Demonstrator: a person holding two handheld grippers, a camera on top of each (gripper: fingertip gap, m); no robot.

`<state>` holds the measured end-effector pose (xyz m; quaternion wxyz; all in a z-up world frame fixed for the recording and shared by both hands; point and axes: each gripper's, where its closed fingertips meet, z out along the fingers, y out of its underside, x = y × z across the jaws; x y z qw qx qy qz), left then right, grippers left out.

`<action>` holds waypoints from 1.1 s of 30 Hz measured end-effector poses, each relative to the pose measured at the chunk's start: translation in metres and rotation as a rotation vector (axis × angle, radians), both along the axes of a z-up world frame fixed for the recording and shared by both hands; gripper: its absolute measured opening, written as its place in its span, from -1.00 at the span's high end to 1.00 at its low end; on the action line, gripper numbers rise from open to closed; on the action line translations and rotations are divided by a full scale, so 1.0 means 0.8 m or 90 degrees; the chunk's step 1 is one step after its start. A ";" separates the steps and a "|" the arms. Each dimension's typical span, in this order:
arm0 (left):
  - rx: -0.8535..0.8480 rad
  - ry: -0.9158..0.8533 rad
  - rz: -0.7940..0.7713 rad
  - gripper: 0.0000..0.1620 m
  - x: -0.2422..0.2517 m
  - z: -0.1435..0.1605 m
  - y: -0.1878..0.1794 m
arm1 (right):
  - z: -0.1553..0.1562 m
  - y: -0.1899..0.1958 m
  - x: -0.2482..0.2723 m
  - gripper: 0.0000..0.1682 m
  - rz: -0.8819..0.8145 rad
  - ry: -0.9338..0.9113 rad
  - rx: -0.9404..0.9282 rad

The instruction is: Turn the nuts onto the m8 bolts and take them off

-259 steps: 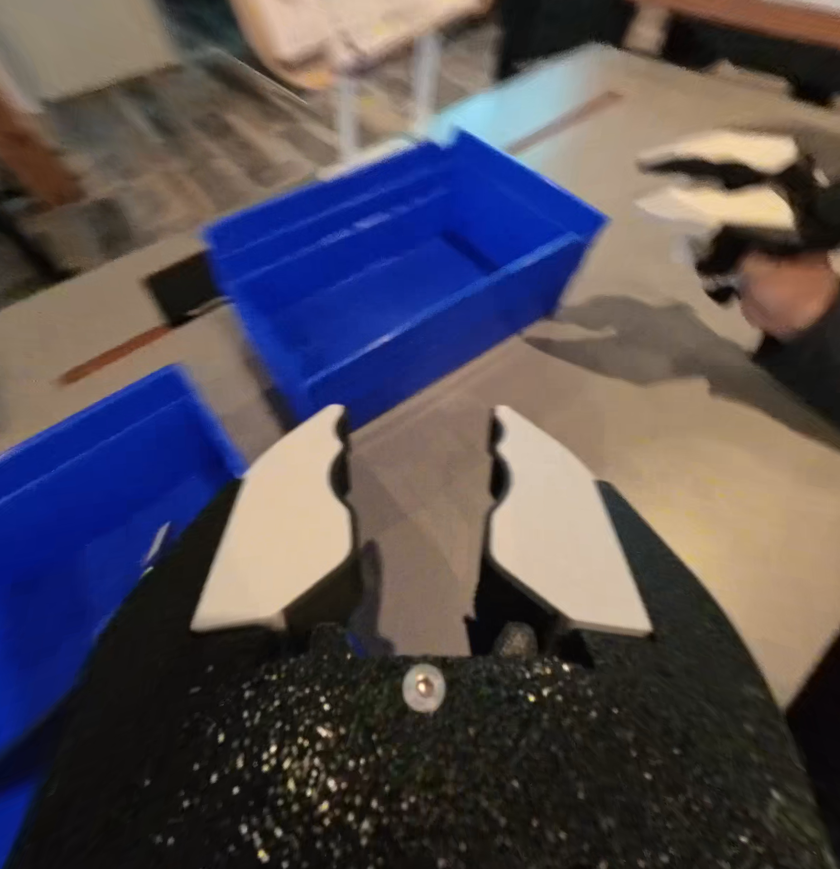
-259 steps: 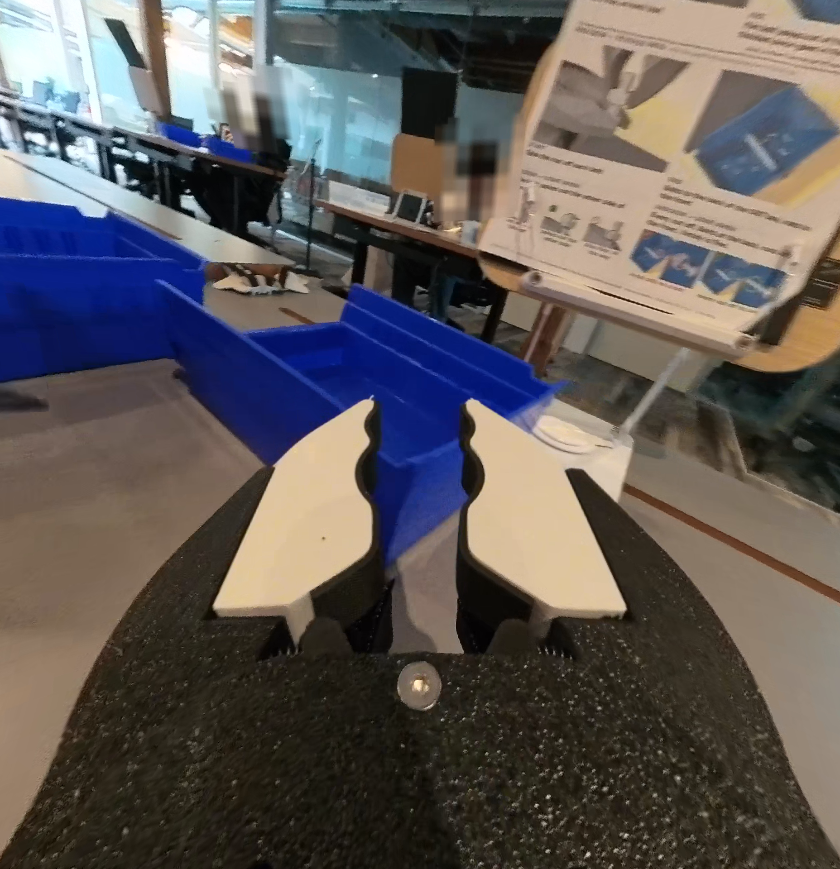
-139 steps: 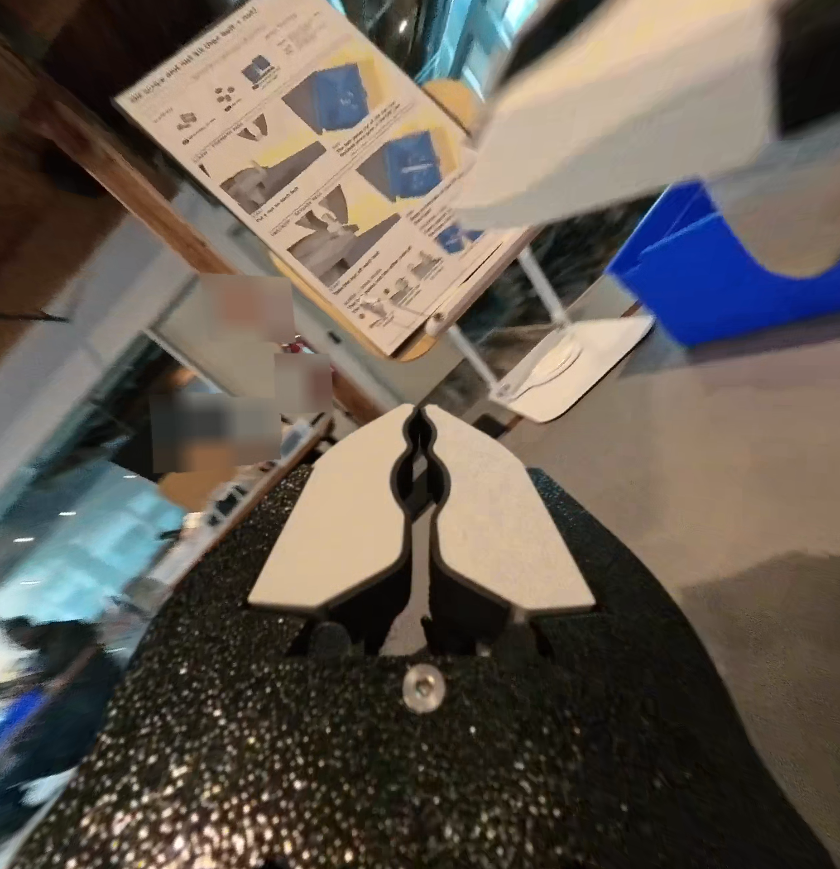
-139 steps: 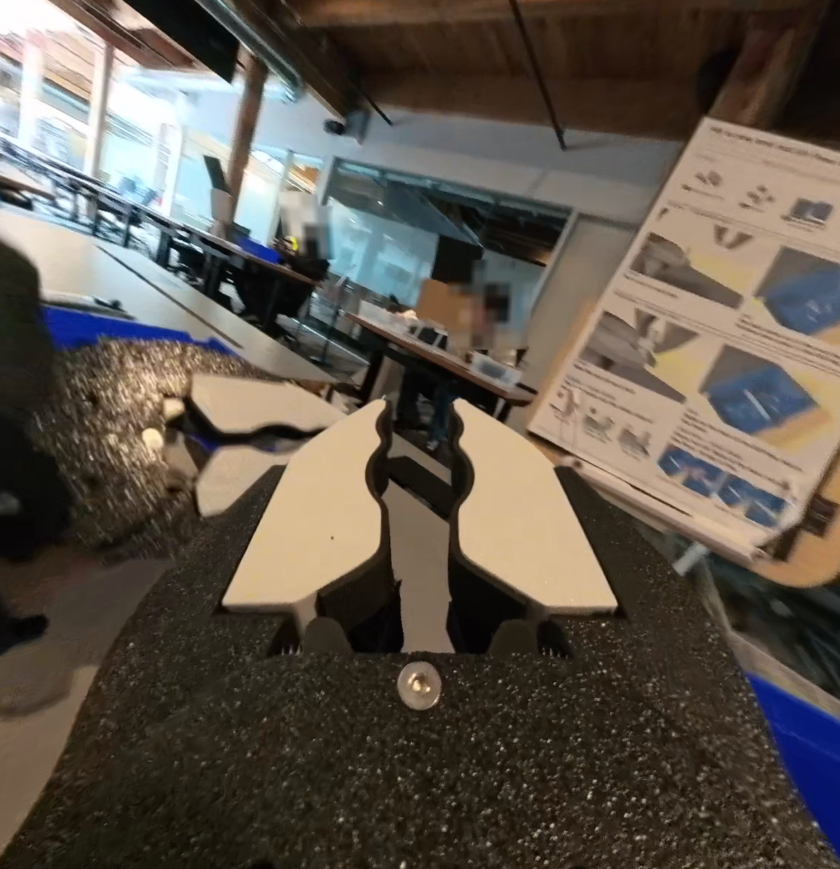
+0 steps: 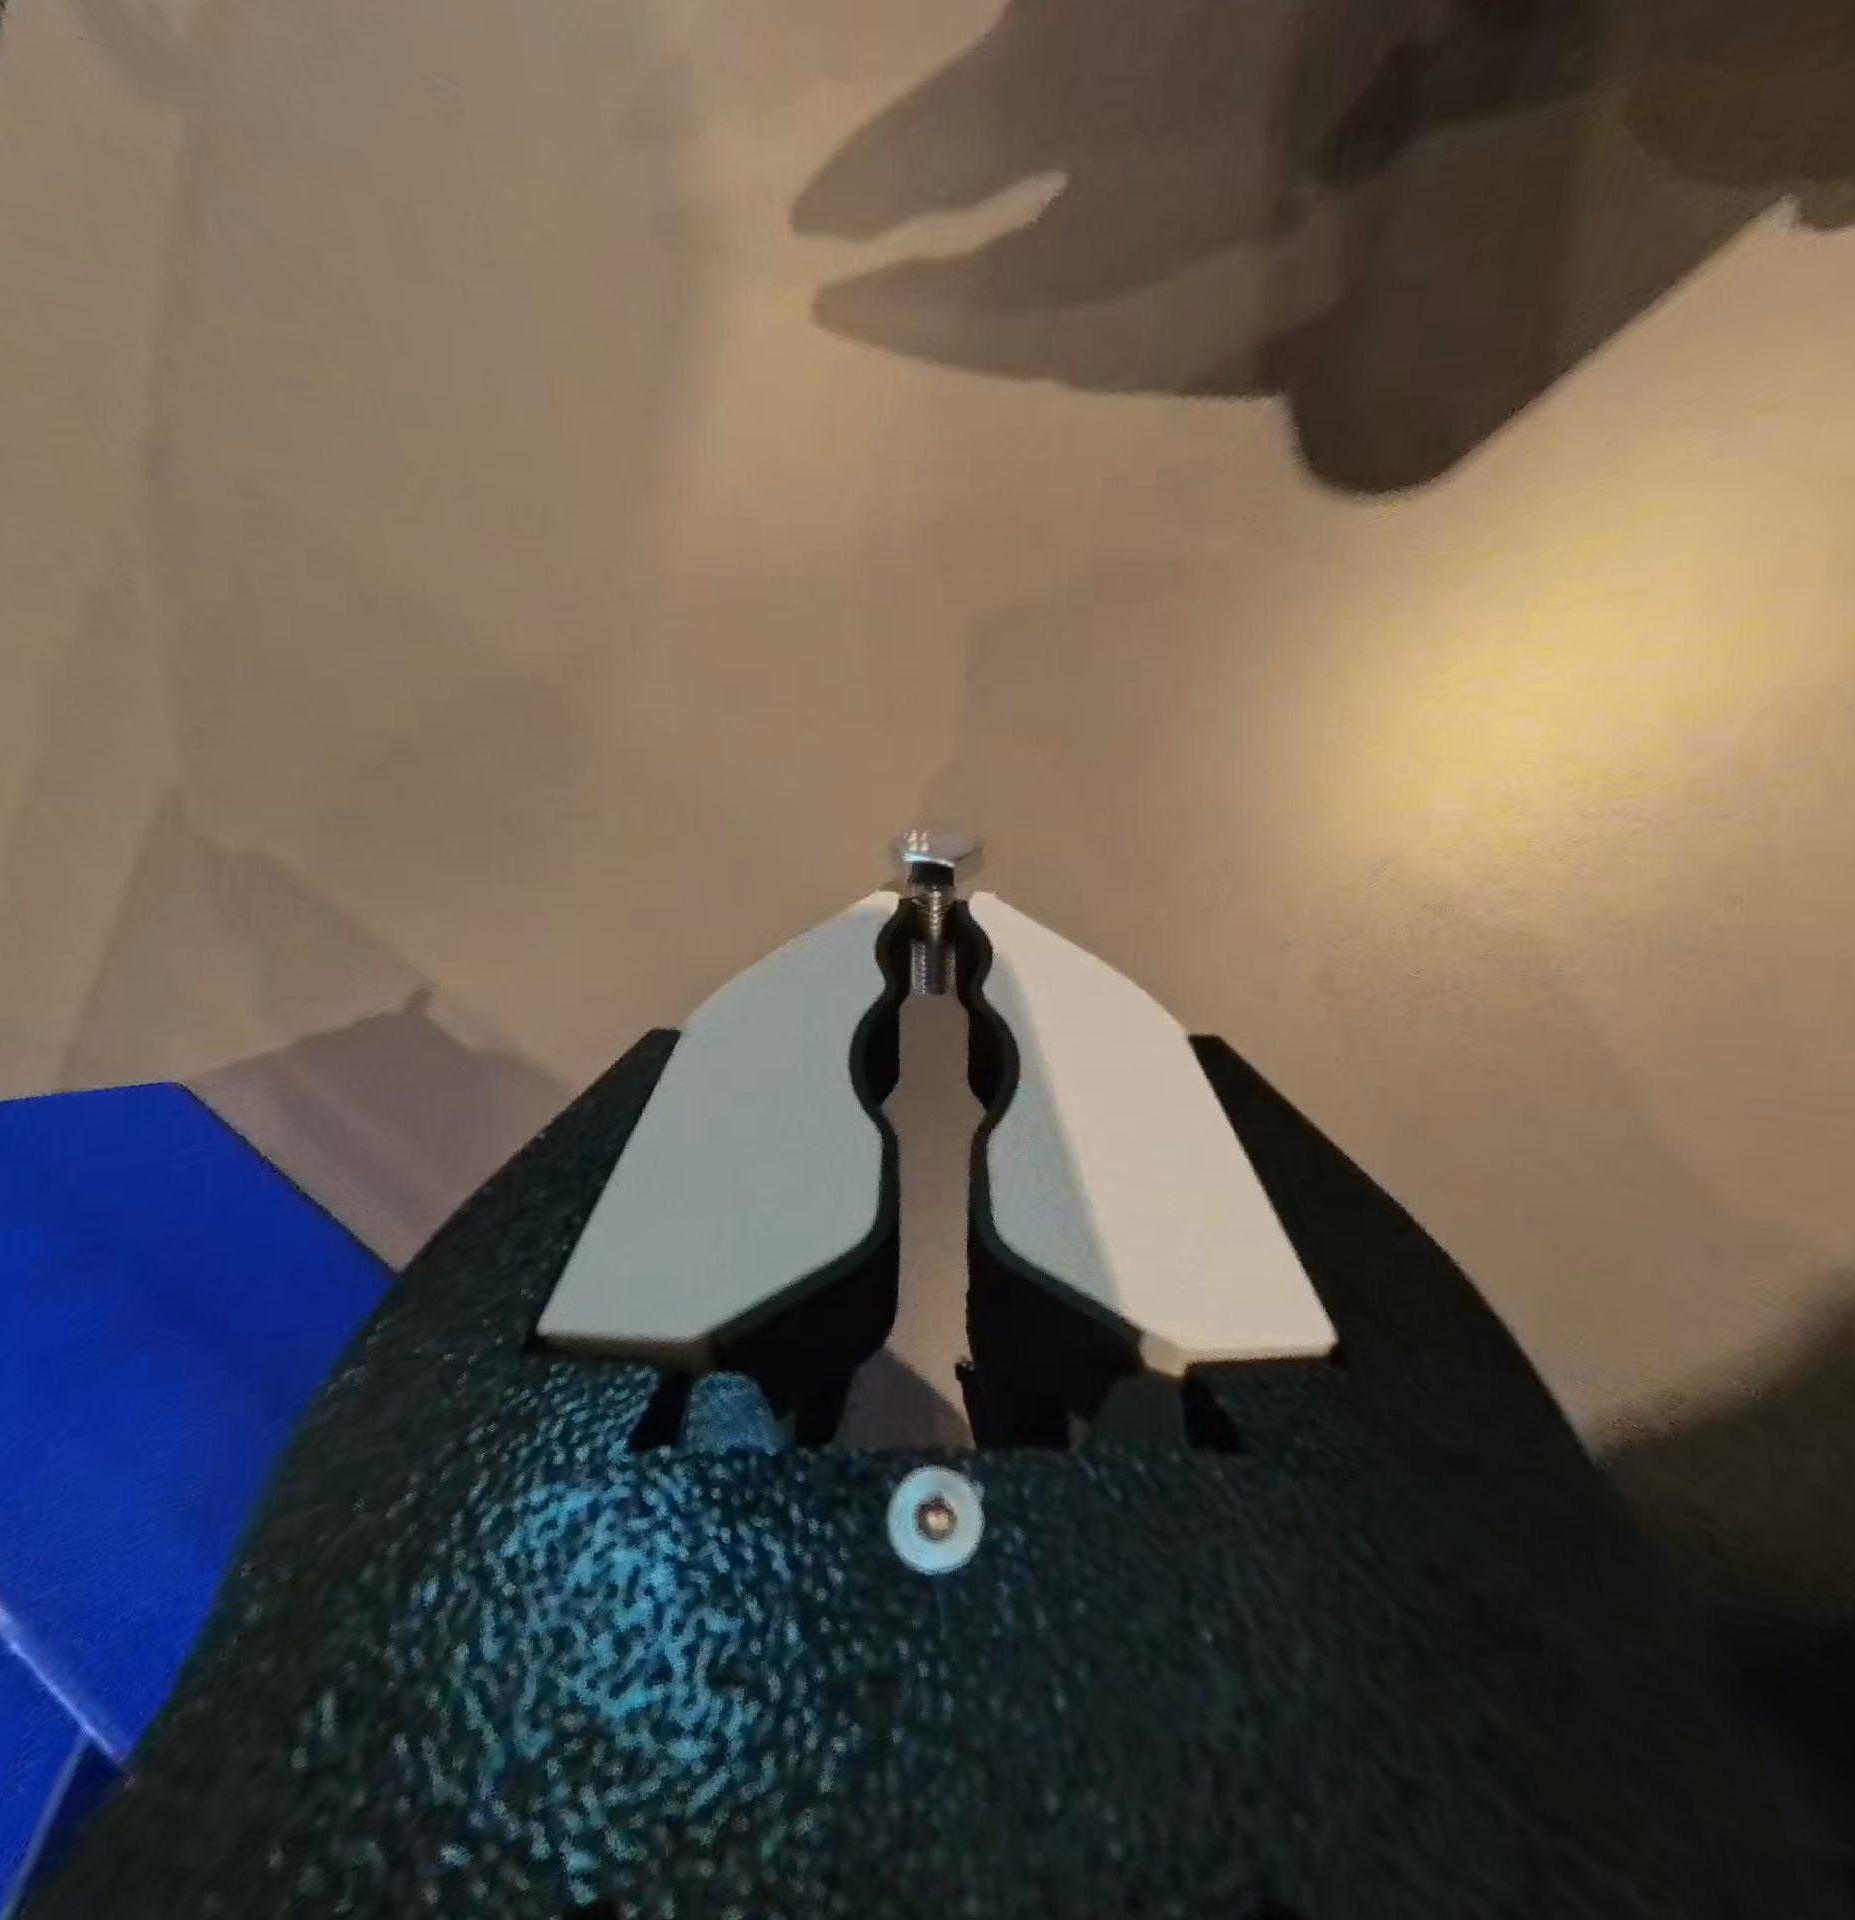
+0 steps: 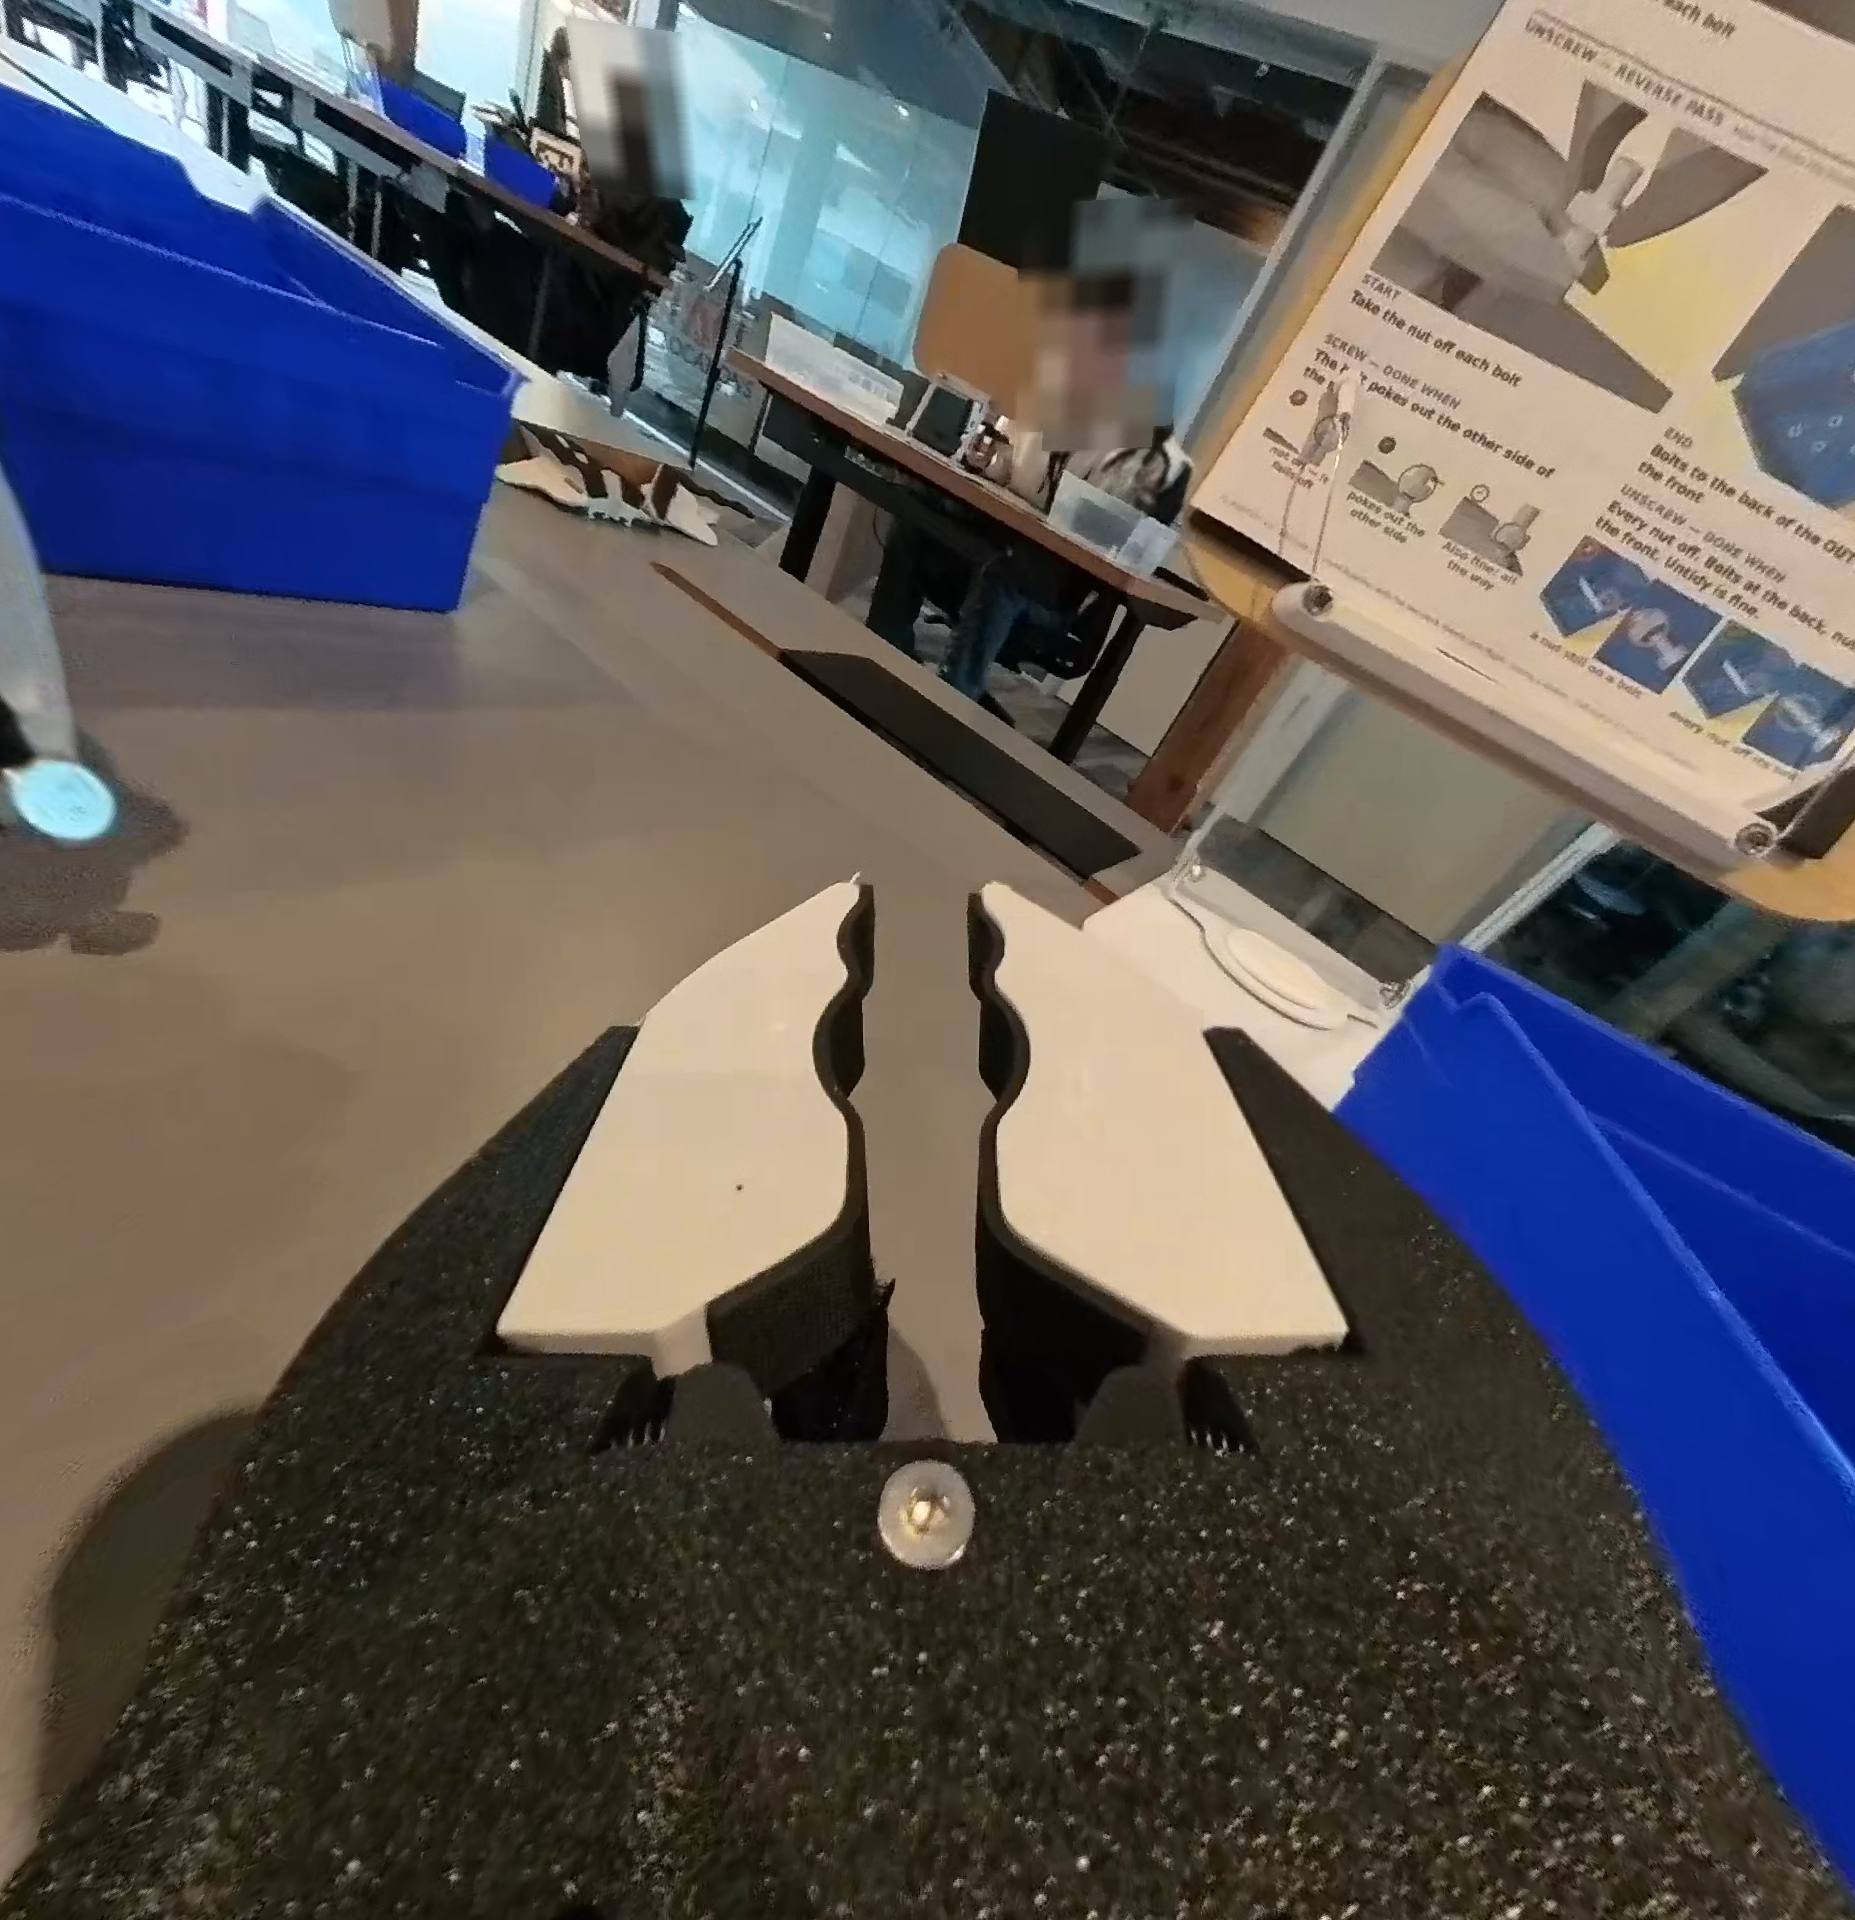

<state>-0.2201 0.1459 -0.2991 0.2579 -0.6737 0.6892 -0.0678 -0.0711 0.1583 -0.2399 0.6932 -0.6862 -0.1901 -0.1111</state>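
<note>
Whereas it was empty seconds earlier, the left hand-held gripper [image 5: 933, 914] now pinches a bolt [image 5: 931, 902] by its thread above the surface [image 5: 590, 520]; the right hand-held gripper [image 6: 918, 909], slightly spread, holds nothing, so a nut comes next.

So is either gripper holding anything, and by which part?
Left gripper pinches a bolt by its threaded shank, just behind the head. Right gripper is empty.

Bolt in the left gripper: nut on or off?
Off. The bolt, pinched at the left gripper tips, shows bare thread below its hex head; no nut on it.
</note>
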 end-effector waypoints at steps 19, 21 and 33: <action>0.046 -0.188 0.134 0.61 0.013 0.056 0.018 | 0.001 0.000 -0.003 0.82 0.015 0.014 0.008; 0.077 -0.251 0.156 0.64 -0.017 0.097 0.020 | 0.001 0.000 -0.003 0.82 0.015 0.016 0.008; -0.103 -0.094 0.522 0.63 -0.285 0.044 0.123 | -0.005 0.003 -0.008 0.83 0.018 -0.010 -0.002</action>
